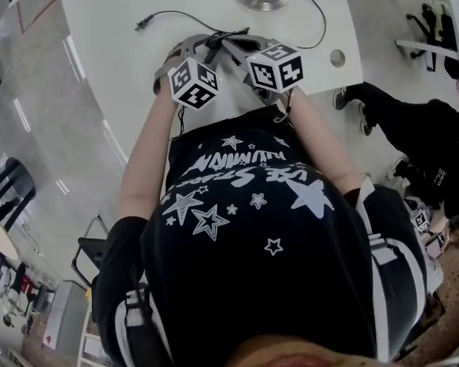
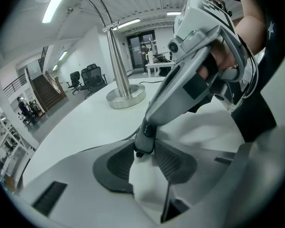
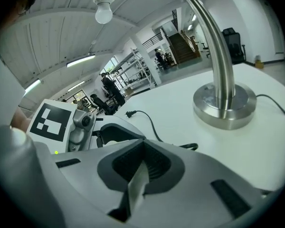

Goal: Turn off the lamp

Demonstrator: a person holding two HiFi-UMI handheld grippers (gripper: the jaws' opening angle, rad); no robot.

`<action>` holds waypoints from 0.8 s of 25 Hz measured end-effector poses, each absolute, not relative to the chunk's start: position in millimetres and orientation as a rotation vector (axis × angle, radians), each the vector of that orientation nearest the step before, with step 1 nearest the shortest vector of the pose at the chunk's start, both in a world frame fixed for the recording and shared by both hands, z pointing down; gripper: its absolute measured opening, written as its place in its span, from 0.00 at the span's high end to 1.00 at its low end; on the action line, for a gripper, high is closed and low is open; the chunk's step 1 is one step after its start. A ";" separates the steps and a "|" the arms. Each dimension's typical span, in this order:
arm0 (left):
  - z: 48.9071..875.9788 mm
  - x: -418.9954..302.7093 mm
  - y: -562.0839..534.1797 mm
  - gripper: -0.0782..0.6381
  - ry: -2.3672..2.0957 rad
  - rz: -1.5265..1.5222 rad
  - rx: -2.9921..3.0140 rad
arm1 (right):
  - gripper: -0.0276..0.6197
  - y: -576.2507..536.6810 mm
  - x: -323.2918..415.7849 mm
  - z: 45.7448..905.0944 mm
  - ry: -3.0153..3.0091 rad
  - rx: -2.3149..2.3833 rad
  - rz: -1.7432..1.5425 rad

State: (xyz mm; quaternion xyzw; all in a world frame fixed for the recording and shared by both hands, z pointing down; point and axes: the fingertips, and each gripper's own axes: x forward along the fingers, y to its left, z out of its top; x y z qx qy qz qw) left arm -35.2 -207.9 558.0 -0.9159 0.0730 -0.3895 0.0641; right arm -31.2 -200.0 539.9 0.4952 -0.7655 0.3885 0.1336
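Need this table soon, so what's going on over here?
A person stands at the white table with a tool in each hand, tips close together near its edge. The right tool, shut, has its tip between the jaws of the left tool; whether they press on it is unclear. The lamp stands beyond, untouched, and a plug lies loose on the table.

Open-plan office: swivel chairs [image 2: 89,76], staircase [image 2: 46,91].

White table [image 1: 122,44], glossy grey floor [image 1: 46,128], black chairs [image 2: 89,76], staircase [image 2: 43,91], ceiling strip lights [image 2: 54,6].
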 end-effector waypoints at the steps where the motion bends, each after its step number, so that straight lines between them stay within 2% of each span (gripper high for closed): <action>1: 558.1 -35.0 -207.8 0.68 0.220 -1.177 -2.768 | 0.95 -200.8 -32.4 541.4 -2.214 1.427 1.121; 20: 560.1 -34.2 -207.3 0.69 0.195 -1.210 -2.817 | 0.95 -201.8 -25.7 552.0 -2.135 1.431 1.190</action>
